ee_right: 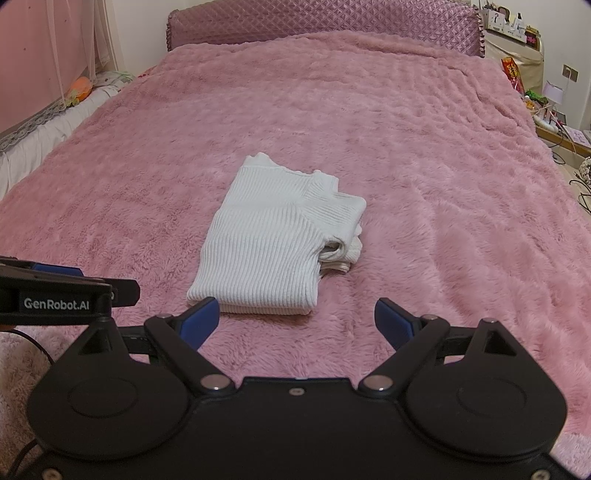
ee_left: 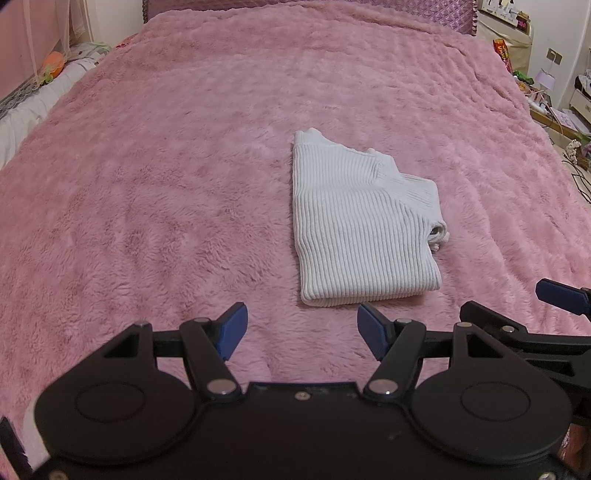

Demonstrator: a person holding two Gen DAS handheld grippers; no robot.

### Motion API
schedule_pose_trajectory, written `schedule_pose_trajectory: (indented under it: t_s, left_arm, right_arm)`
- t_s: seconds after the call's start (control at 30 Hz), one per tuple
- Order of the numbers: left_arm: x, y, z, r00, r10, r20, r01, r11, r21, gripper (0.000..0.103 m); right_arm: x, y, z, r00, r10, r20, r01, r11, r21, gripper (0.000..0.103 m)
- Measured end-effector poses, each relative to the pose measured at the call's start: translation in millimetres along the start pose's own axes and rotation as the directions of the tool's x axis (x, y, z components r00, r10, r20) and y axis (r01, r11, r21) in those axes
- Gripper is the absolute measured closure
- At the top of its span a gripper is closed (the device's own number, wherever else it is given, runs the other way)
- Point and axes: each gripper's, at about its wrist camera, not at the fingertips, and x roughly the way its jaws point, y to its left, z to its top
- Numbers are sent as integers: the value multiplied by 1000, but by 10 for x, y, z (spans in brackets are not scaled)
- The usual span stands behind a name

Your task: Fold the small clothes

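Lying folded, the white ribbed sweater [ee_right: 273,240] runs lengthwise toward the headboard [ee_right: 325,27].

Black claw [ee_right: 297,321], blue pads [ee_right: 199,319], "GenRobot.AI" marking.

The folded ribbed-knit sweater [ee_left: 354,225] was plain white, its only pattern fine parallel ribs. The fluffy plush bed blanket [ee_left: 166,166] was uniform pink. The padded quilted headboard [ee_right: 325,22] was mauve-pink with a diamond pattern. Both two-finger grippers, left [ee_left: 302,330] and right [ee_right: 296,323], were black with blue fingertip pads [ee_left: 232,328].
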Motion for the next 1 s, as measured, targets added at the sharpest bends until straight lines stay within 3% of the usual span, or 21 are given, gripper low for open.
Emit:
schedule_pose_trajectory:
  t_s: [1.0]
  left_arm:
    - [38, 27, 22, 1000, -28, 3, 28, 1000, -2, 34]
  right_arm:
    - [52, -47, 15, 1000, 0, -15, 0, 1000, 0, 11]
